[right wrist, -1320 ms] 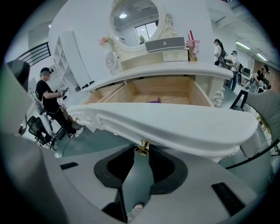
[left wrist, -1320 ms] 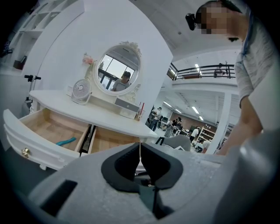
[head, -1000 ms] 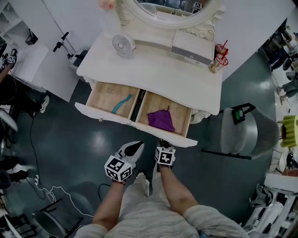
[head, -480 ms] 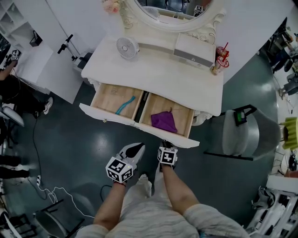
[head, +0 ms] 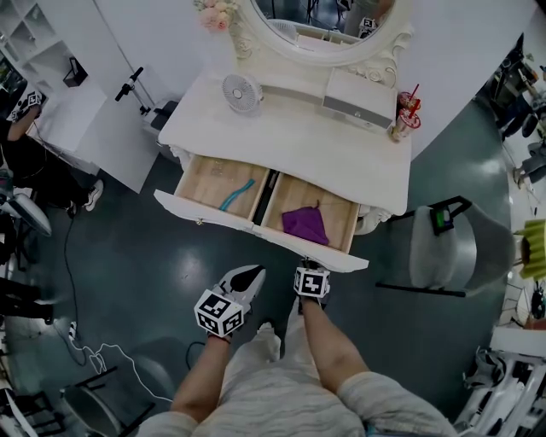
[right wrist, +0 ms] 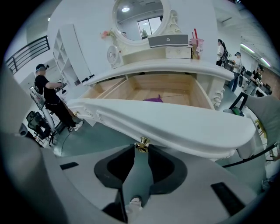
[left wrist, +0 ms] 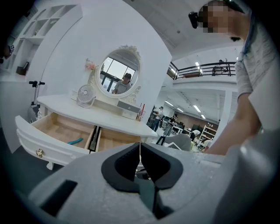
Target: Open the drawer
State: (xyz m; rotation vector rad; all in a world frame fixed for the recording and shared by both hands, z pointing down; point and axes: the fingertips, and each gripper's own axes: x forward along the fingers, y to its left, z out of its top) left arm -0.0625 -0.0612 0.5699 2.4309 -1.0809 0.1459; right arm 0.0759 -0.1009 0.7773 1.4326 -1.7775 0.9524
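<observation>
A white vanity table (head: 290,136) has two wooden drawers pulled out toward me. The left drawer (head: 205,179) holds a teal object (head: 236,194); the right drawer (head: 339,220) holds a purple cloth (head: 305,224). My right gripper (head: 308,264) is at the right drawer's curved white front (right wrist: 175,124), its jaws shut on the small brass knob (right wrist: 142,143). My left gripper (head: 252,271) hangs beside it over the dark floor, short of the drawer fronts. In the left gripper view the left gripper (left wrist: 140,148) is shut with nothing in it.
On the tabletop stand a small fan (head: 241,92), an oval mirror (head: 317,24), a white box (head: 358,96) and a drink cup (head: 402,113). A grey chair (head: 456,243) stands right of the table. Cables (head: 90,350) lie on the floor at left, near a person (head: 21,158).
The whole head view has shifted a little down and to the right. My right gripper stays on the knob; the left gripper has barely moved beside it.
</observation>
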